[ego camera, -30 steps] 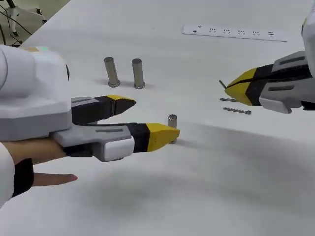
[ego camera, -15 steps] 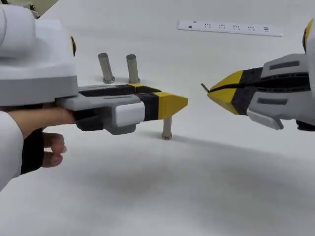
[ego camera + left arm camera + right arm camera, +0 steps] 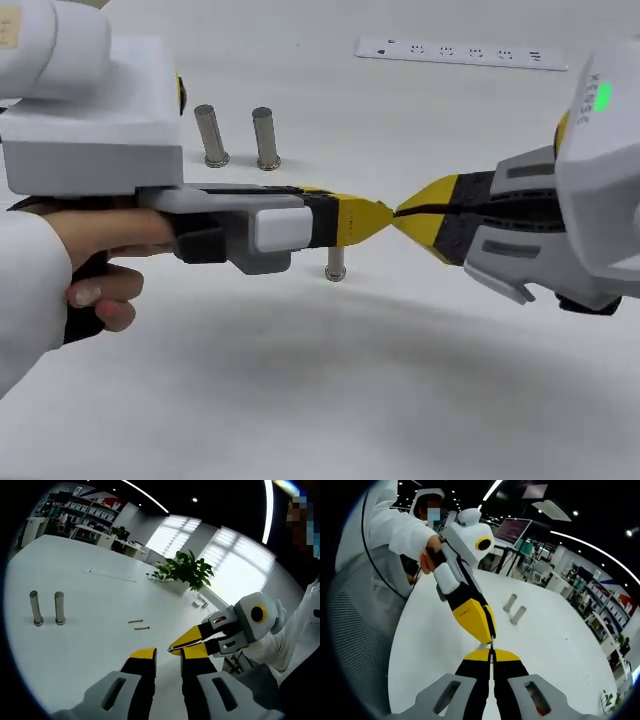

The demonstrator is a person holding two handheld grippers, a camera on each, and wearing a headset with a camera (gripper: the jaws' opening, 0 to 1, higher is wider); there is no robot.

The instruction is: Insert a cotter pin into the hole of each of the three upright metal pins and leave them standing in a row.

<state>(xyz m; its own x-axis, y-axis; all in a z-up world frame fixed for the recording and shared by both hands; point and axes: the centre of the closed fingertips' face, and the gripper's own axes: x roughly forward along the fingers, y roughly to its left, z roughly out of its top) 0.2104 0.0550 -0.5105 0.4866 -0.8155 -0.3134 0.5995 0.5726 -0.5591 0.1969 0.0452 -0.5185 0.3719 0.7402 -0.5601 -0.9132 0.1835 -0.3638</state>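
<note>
Since half sec ago left gripper [image 3: 378, 214] and right gripper [image 3: 400, 212] closed in: tips were well apart, ended up almost nose to nose over near metal pin [image 3: 335, 266]. Left to right on table [image 3: 300, 400]: two other metal pins [image 3: 208, 135] upright side by side, two loose cotter pins [image 3: 135, 621] lay flat. Left jaws showed small gap, couldn't tell if clamping near pin. Right jaws stayed squeezed on cotter pin [image 3: 170, 649], grey sliver at tip.
</note>
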